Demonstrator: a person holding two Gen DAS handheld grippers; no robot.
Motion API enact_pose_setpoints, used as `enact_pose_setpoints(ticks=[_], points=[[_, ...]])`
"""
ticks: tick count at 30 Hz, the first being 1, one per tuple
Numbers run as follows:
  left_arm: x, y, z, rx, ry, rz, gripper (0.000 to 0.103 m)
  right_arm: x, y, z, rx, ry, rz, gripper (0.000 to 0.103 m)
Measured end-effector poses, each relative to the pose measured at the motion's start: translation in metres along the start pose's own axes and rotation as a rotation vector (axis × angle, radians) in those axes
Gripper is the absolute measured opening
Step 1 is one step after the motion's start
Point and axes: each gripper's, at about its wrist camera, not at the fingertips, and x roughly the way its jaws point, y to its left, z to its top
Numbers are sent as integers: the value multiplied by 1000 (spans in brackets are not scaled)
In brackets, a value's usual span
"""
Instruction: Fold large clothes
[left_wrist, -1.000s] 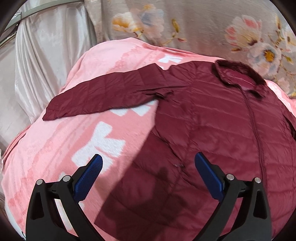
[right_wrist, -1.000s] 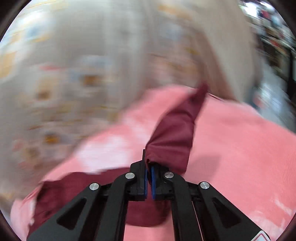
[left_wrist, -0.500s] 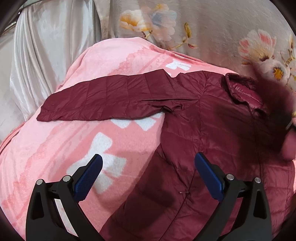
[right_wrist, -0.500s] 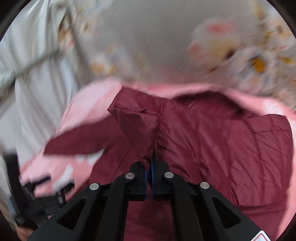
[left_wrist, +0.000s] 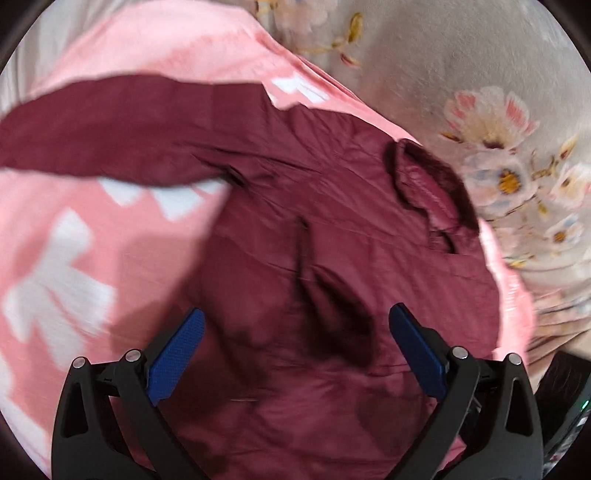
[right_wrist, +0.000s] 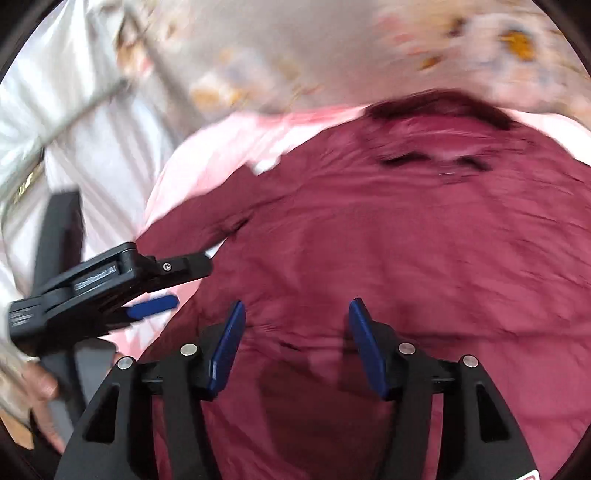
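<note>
Pink blanket (left_wrist: 85, 229) on bed: maroon jacket (right_wrist: 406, 240) lying flat. My right tool (right_wrist: 295, 343) is opening, nothing between pads, sleeve just dropped across body. Left tool (left_wrist: 295, 332) hovering spread. Other sleeve (left_wrist: 110, 122) next.

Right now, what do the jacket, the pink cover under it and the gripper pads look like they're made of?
Maroon jacket: thin synthetic shell, probably nylon or polyester, slight sheen, stitched quilt lines suggest light padding.
Pink cover: soft matte fleece or plush blanket, fuzzy look, white pattern.
Pads of the left hand-held gripper: blue, fine grid texture, likely rubber or textured plastic, on matte black plastic arms. The frames are blurred, so all this is approximate.
</note>
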Motion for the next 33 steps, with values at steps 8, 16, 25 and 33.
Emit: enact_pose_setpoints(ticks=[8, 16, 25, 33], points=[[46, -21, 3, -39, 138, -82, 81, -83, -163, 2, 491, -169, -216, 59], [44, -32, 24, 42, 101, -44, 3, -67, -264, 21, 753, -174, -331, 14], [32, -51, 26, 226, -37, 65, 3, -86, -211, 51, 454, -314, -419, 2], [67, -41, -4, 279, -18, 133, 3, -49, -234, 18, 465, -129, -518, 2]])
